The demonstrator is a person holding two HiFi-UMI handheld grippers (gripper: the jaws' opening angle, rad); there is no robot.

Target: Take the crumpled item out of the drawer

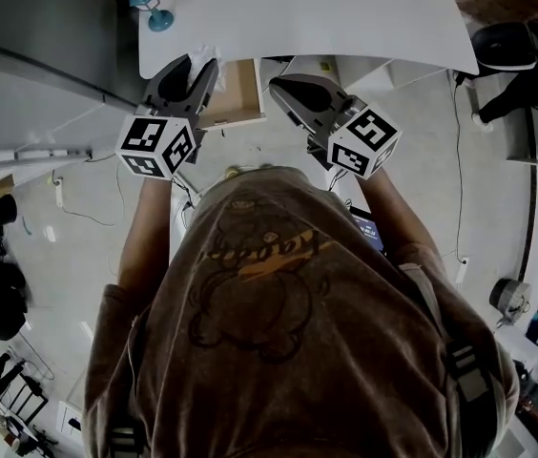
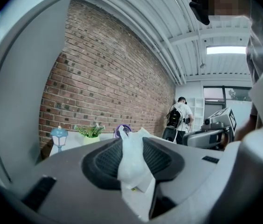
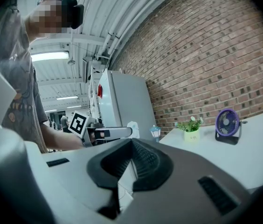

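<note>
Head camera looks steeply down; both gripper cameras face level, sharing the white rectangular tabletop (image 1: 345, 17) and red brick wall (image 2: 122, 69).

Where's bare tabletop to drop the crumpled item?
Widest: the bare middle of the white table, between the blue lantern at its left corner and its right edge. Also in front of the fan and potted plant. Crowded: the back row, and the front edge at the open drawer, where the left gripper, holding the crumpled item, and right gripper sit.
</note>
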